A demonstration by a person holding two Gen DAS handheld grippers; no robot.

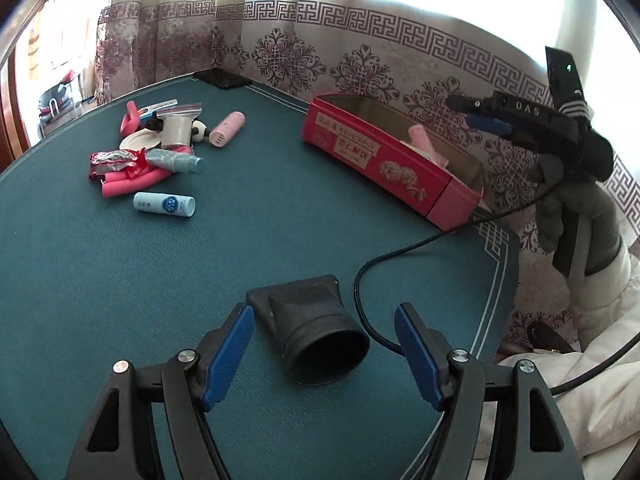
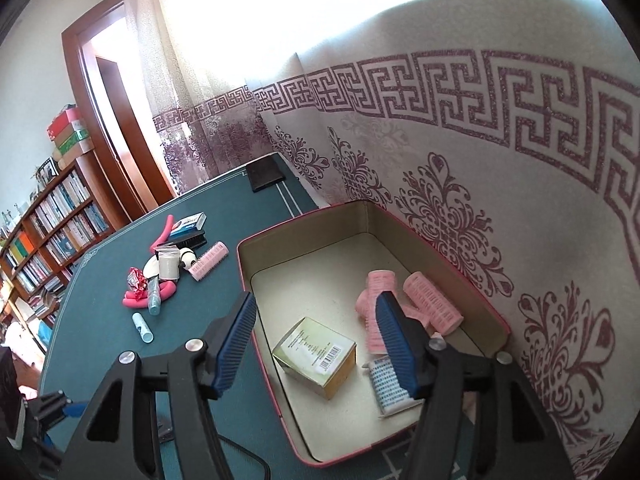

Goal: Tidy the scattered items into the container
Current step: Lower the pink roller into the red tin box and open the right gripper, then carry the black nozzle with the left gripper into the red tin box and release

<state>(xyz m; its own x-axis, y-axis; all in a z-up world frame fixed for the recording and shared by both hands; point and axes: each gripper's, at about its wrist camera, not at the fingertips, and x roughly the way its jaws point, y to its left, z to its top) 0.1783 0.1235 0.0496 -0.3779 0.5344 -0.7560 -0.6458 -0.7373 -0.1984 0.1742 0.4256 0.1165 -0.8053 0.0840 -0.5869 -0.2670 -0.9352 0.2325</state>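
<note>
A black hair-dryer nozzle (image 1: 316, 328) lies on the green table between the blue pads of my left gripper (image 1: 324, 344), which is open and not pressing on it. The red box (image 1: 384, 160) stands by the curtain. My right gripper (image 2: 318, 328) hangs open over the box's inside (image 2: 320, 280), nothing clamped. Pink rollers (image 2: 432, 304), a small carton (image 2: 316, 352) and a white-blue packet (image 2: 390, 392) lie in it; one roller (image 2: 374, 320) by the right finger is blurred. A pile of scattered items (image 1: 160, 148) lies far left, with a white-blue tube (image 1: 164, 204) and a pink roller (image 1: 227, 128).
A black cable (image 1: 360, 280) loops across the table right of the nozzle. A flat black object (image 1: 222, 78) sits in the far corner. A patterned curtain (image 2: 460, 200) hangs close behind the box. A gloved hand and white sleeve (image 1: 580, 220) hold the right gripper. Bookshelves (image 2: 48, 224) stand beyond the table.
</note>
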